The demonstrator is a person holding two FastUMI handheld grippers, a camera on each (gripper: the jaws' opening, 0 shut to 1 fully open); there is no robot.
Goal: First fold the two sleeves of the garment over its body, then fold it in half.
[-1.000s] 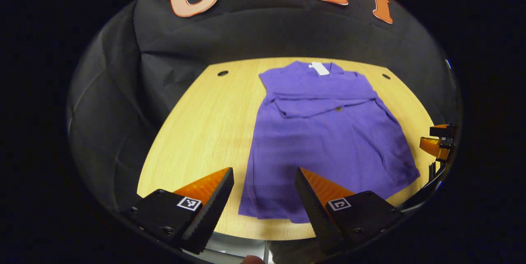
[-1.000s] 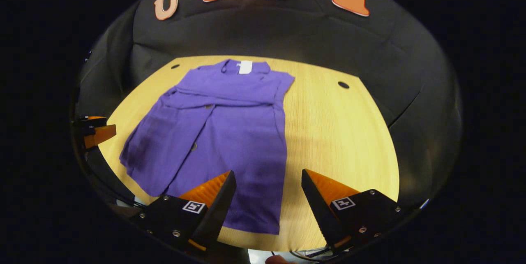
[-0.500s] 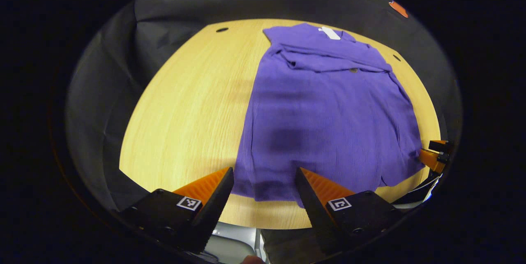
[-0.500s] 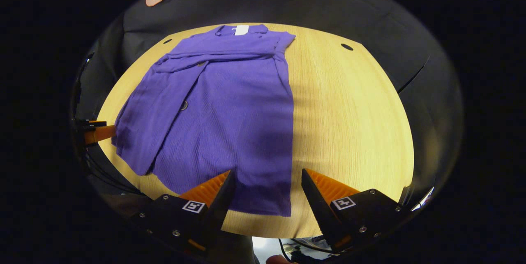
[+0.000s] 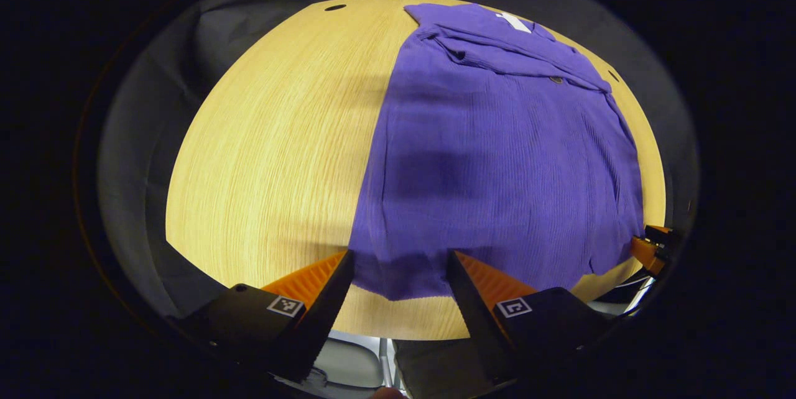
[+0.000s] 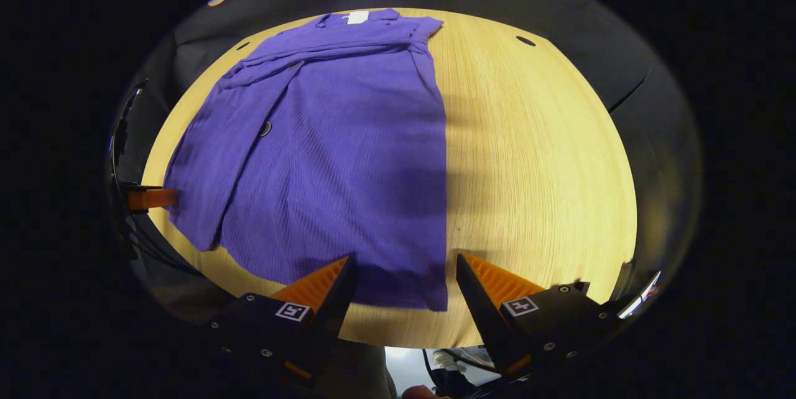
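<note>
Garment: purple ribbed shirt (image 5: 497,156), sleeves folded across its chest; flat on the wood-grain table (image 5: 273,138)
Left gripper (image 5: 400,262): jaws spread wide, empty; over the shirt's hem
Right gripper (image 6: 404,265): jaws wide apart, empty; over the hem's other corner

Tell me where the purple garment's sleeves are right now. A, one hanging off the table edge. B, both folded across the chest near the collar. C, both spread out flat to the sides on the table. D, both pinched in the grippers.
B: in both views the sleeves lie folded across the upper body of the purple garment just below the collar, while the left gripper and right gripper are open and empty.
</note>
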